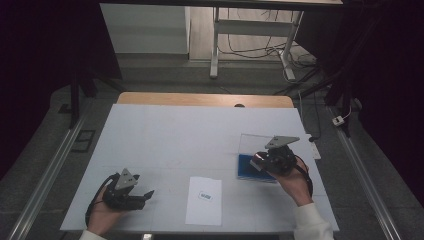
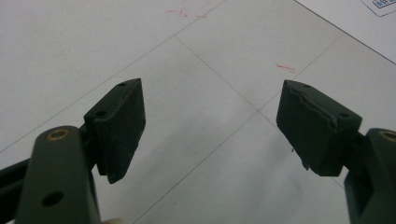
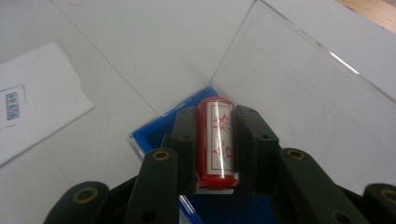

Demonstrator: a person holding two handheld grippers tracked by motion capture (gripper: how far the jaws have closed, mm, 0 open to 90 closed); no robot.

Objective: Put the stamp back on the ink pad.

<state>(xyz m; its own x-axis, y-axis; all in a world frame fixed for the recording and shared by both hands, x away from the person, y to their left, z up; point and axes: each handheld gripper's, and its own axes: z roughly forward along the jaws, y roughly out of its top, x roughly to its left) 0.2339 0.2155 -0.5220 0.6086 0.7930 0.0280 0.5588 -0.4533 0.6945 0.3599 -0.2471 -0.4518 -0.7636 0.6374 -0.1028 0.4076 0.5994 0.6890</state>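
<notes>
Right gripper clamps a red stamp over the blue ink pad; left gripper sits wide open.

The right gripper [image 3: 215, 140] has its matte black jaws pressed against both sides of a glossy red cylindrical stamp [image 3: 216, 140], white label with red characters facing the camera; the characters are too blurred to read. The stamp's lower end meets the blue ink pad [image 3: 154, 130], a shallow tray whose clear hinged lid [image 3: 299, 88] stands tilted open behind. From above, hand and gripper hide most of the pad. On the white tabletop [image 1: 165, 135] a rectangular paper sheet [image 1: 204, 200] with a small blue printed mark lies between the hands. The left gripper [image 2: 210, 126] hovers low, its worn rubber pads [image 2: 122, 126] far apart, nothing between them.
</notes>
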